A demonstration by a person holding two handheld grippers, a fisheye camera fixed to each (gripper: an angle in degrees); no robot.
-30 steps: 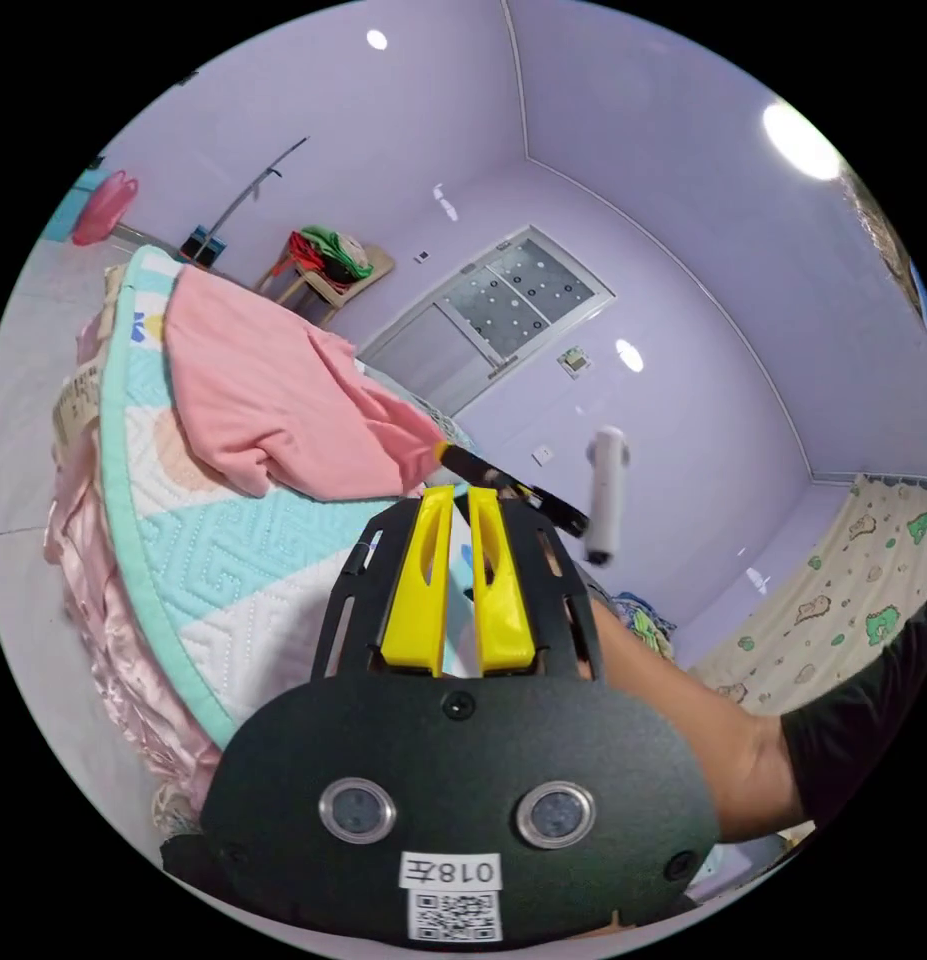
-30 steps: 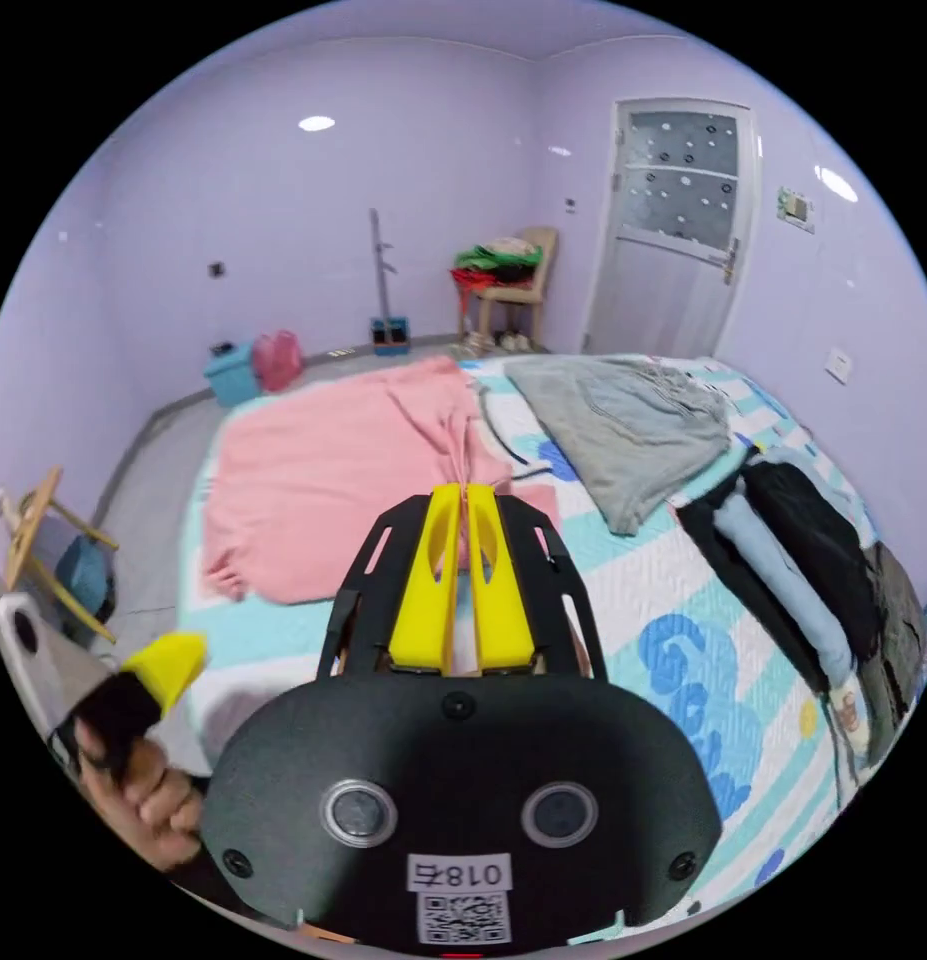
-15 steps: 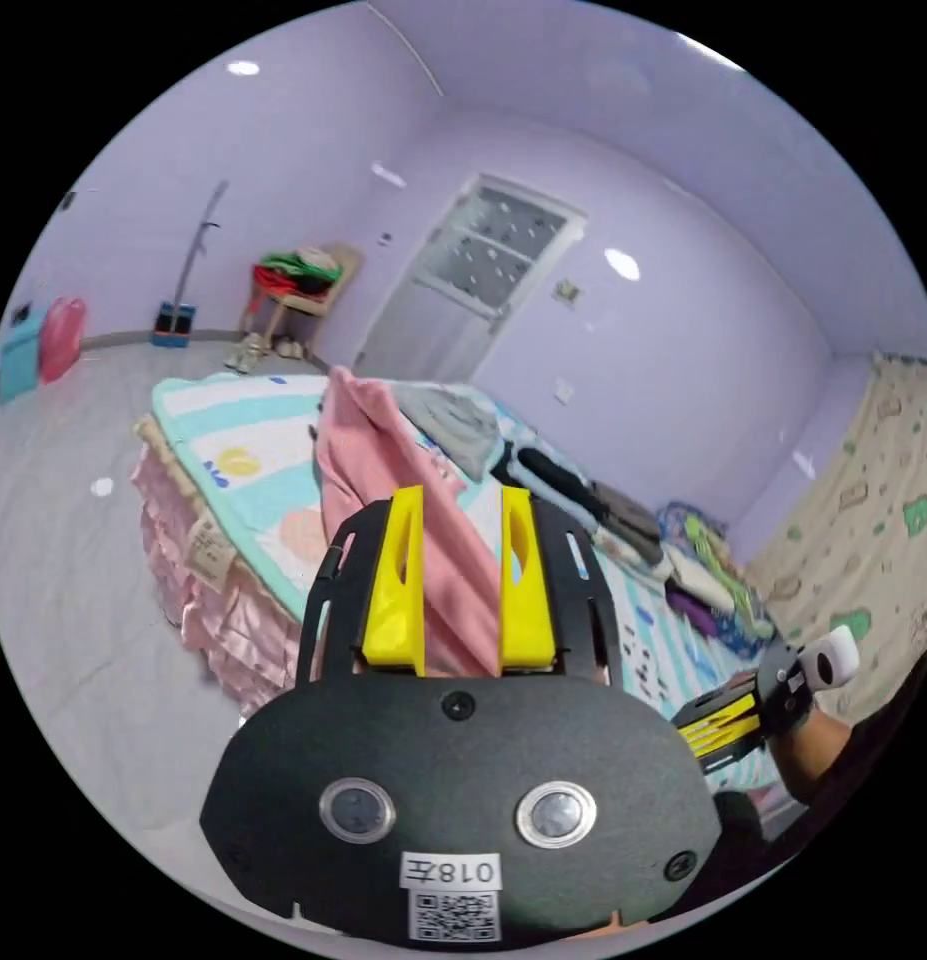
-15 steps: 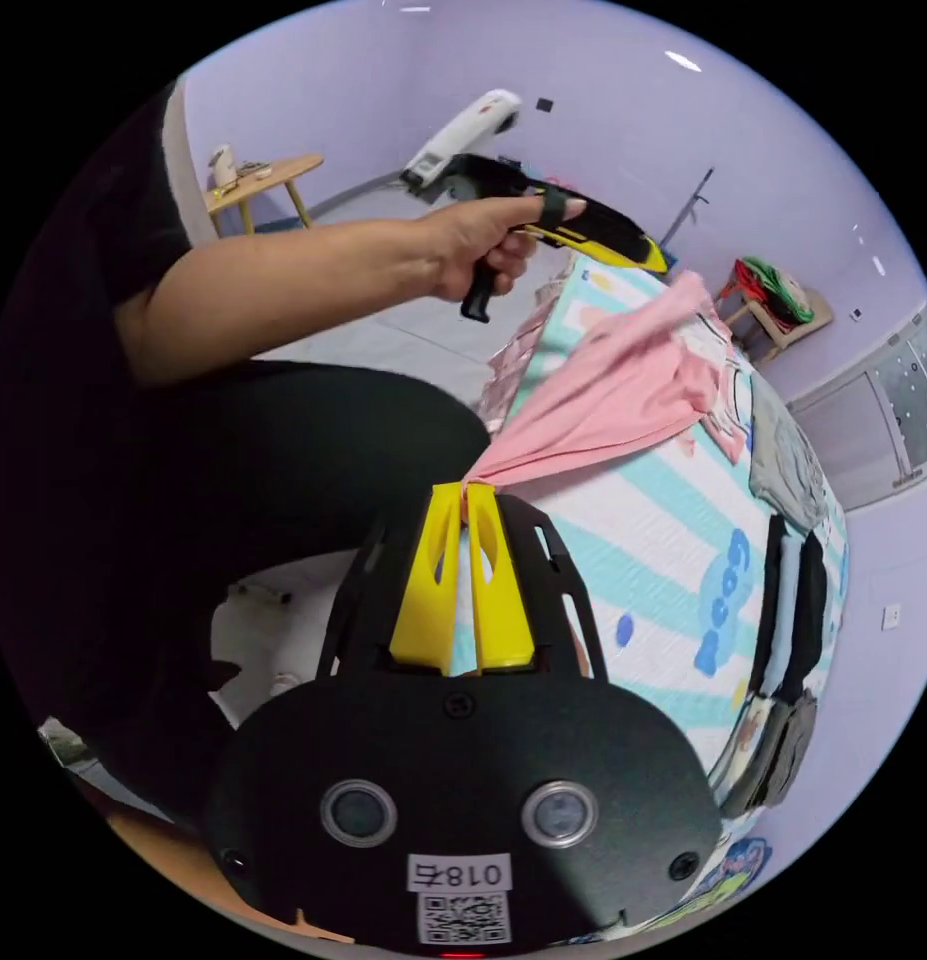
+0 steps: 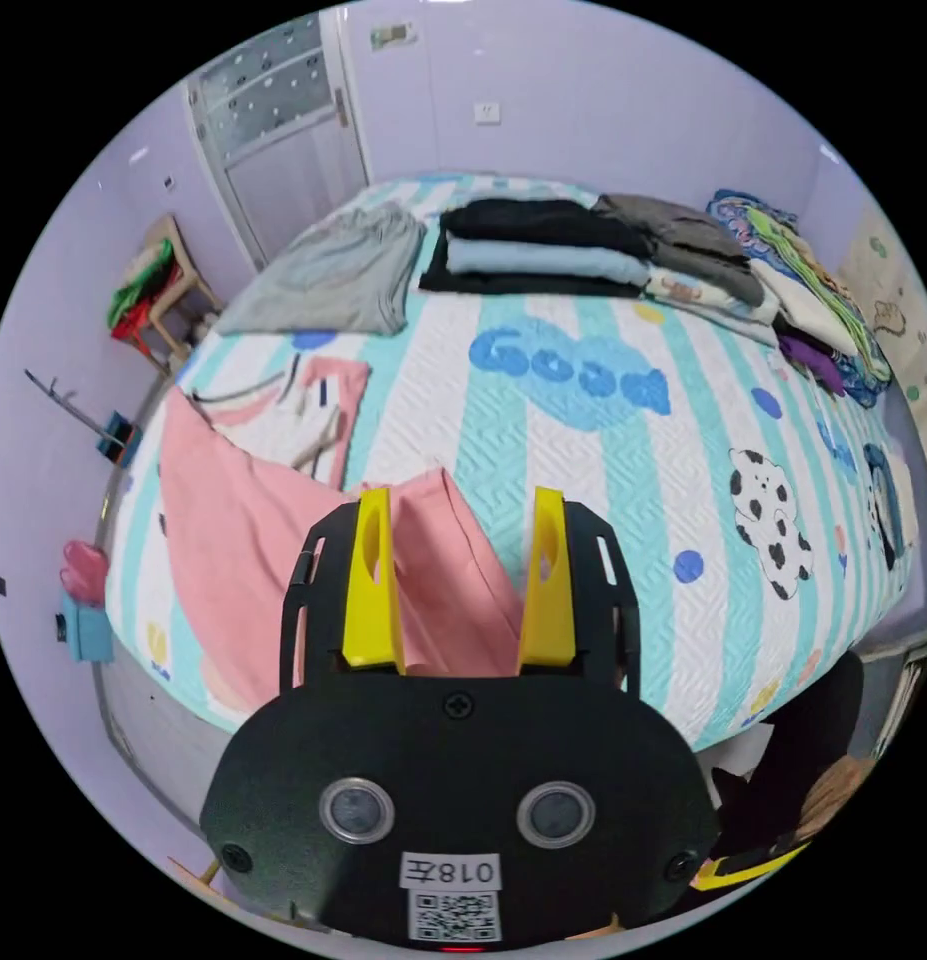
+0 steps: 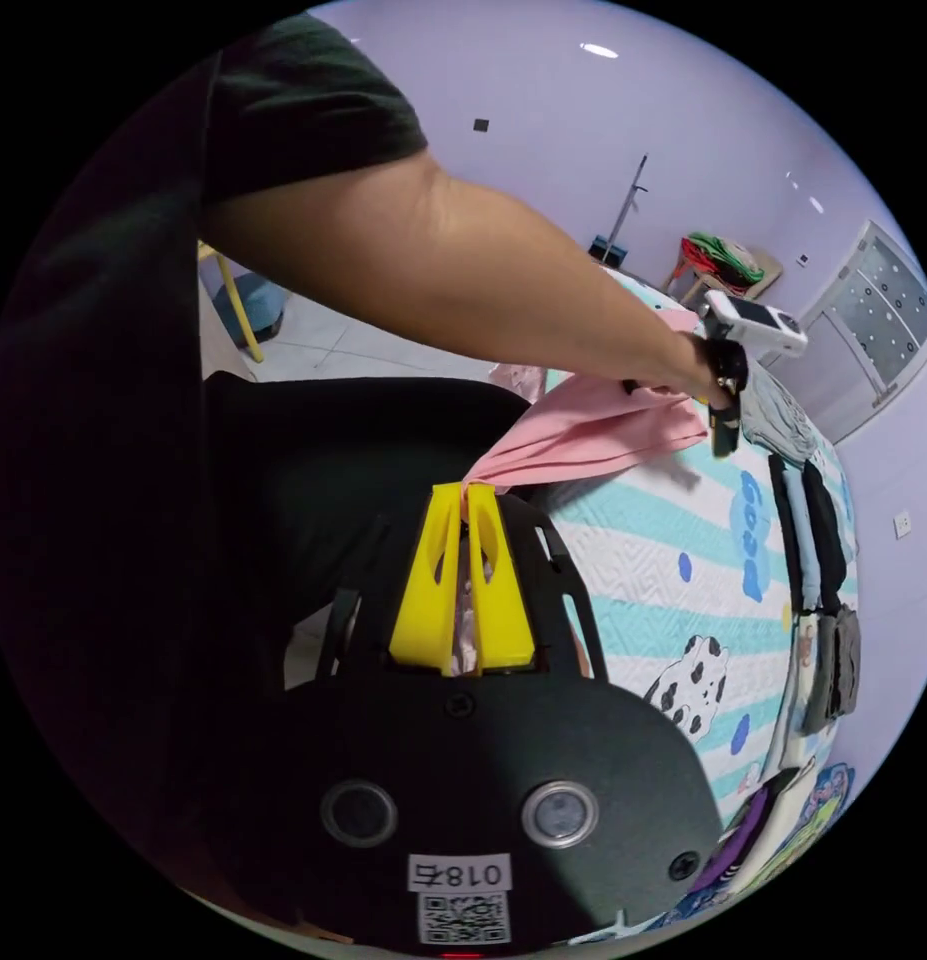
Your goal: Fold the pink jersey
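Right tool (image 6: 467, 497) pinches pink jersey (image 5: 233, 520), pulled taut w/ creases, apparently; left tool (image 5: 461, 500) spread.

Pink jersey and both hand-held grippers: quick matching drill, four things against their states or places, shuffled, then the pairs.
Things:
1. left hand-held gripper
2. right hand-held gripper
3. pink jersey
4. grey garment

States or places:
A. shut on a pinch of pink cloth
B. lying flat on the bed near the door
C. jaws spread apart, pink cloth between them
D. partly on the bed, one end pulled taut off its edge

Pairs: 1-C, 2-A, 3-D, 4-B
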